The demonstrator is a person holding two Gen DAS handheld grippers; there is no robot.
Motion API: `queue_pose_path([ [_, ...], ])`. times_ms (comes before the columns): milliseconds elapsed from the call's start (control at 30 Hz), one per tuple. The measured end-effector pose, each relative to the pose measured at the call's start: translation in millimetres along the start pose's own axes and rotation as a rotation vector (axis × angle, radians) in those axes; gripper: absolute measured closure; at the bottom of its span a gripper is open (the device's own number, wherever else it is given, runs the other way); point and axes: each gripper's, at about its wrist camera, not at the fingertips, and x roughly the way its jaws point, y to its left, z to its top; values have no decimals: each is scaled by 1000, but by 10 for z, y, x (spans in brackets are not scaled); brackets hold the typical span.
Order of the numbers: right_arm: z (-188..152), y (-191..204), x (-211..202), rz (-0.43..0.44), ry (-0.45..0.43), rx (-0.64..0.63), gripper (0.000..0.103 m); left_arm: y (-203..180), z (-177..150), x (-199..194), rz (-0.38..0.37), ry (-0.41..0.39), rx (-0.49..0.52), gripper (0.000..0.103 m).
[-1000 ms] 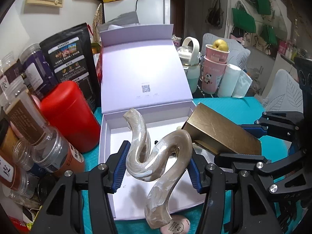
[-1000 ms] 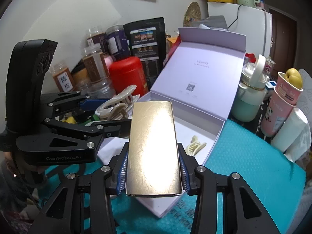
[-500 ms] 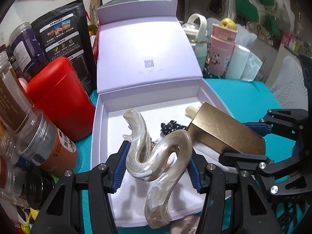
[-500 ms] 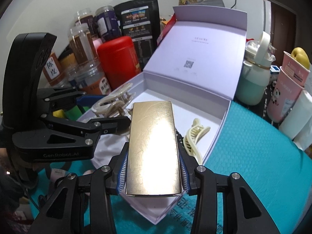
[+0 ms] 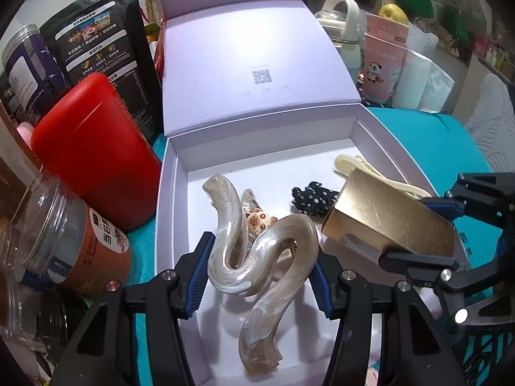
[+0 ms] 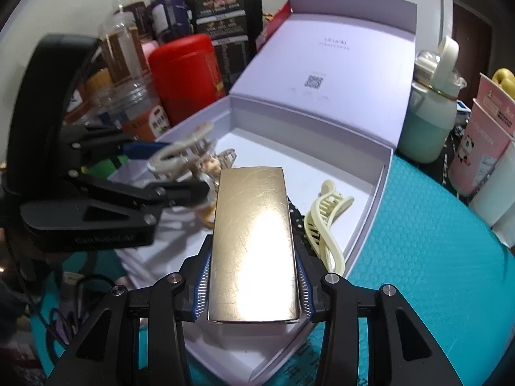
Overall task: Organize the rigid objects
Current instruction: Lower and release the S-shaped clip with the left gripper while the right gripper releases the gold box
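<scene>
My left gripper is shut on a pearly S-shaped hair clip and holds it over the open lilac box. My right gripper is shut on a flat gold hair clip, also over the box. Inside the box lie a cream claw clip, a black dotted clip and a small brown-patterned clip. The left gripper and its clip show at the left of the right wrist view. The gold clip shows at the right of the left wrist view.
The box lid stands open behind. A red canister, jars and a black pouch crowd the left side. A mint bottle and pink panda cups stand right on the teal mat.
Both grippers have moved forward and down over the box with their clips still held. The box floor and the clips lying in it now show more fully.
</scene>
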Motion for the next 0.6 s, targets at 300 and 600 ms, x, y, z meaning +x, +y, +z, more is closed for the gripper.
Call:
queue_pose_path([
  [300,76,-19,110,-36,3,-3,59,11,90,197,23,26,4,48],
  [600,200,-151,183,-92,2,37,59,13,181,287,48,46,32,48],
])
